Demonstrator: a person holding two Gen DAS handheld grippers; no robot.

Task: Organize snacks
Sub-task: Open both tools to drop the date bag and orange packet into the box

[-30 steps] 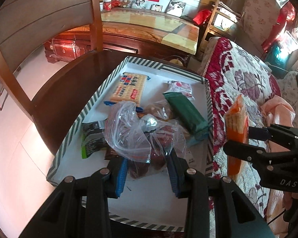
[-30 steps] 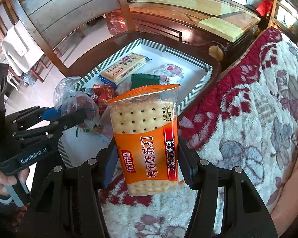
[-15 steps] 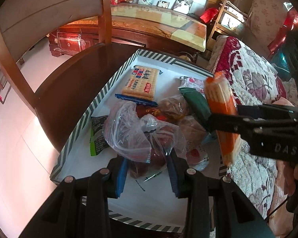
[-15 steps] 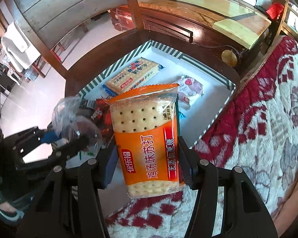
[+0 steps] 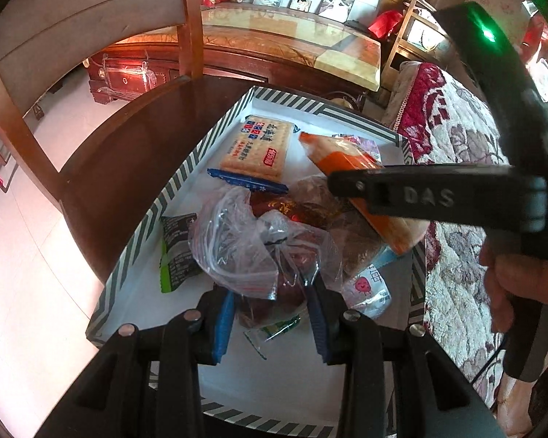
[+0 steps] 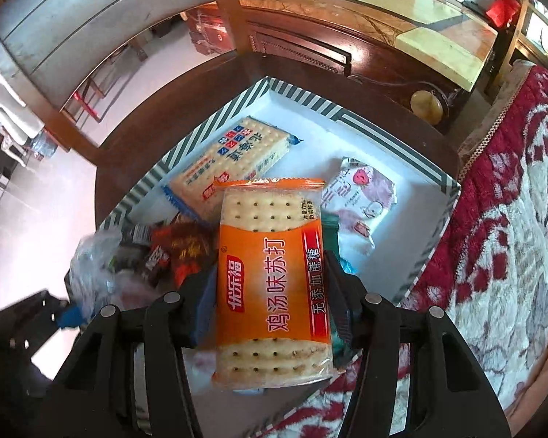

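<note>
A white tray with a striped rim (image 5: 171, 197) (image 6: 438, 179) sits on a dark wooden seat and holds several snacks. My left gripper (image 5: 270, 310) is shut on a clear plastic bag of dark red snacks (image 5: 244, 244), low over the tray's near half. My right gripper (image 6: 270, 292) is shut on an orange cracker pack (image 6: 272, 273) and holds it above the tray's right side; the pack also shows in the left wrist view (image 5: 354, 182). A yellow-and-blue cracker pack (image 5: 257, 146) (image 6: 230, 157) lies at the far left of the tray.
A pink-and-white packet (image 6: 361, 193) lies at the tray's far right, another (image 5: 369, 288) near its front. A green-and-black packet (image 5: 175, 252) lies at the left. A red floral blanket (image 5: 456, 146) borders the tray's right side. The chair back (image 5: 91, 18) rises behind.
My right gripper has carried the orange cracker pack leftward from over the blanket to above the tray. My left gripper stays shut on the plastic bag, nearly still.
</note>
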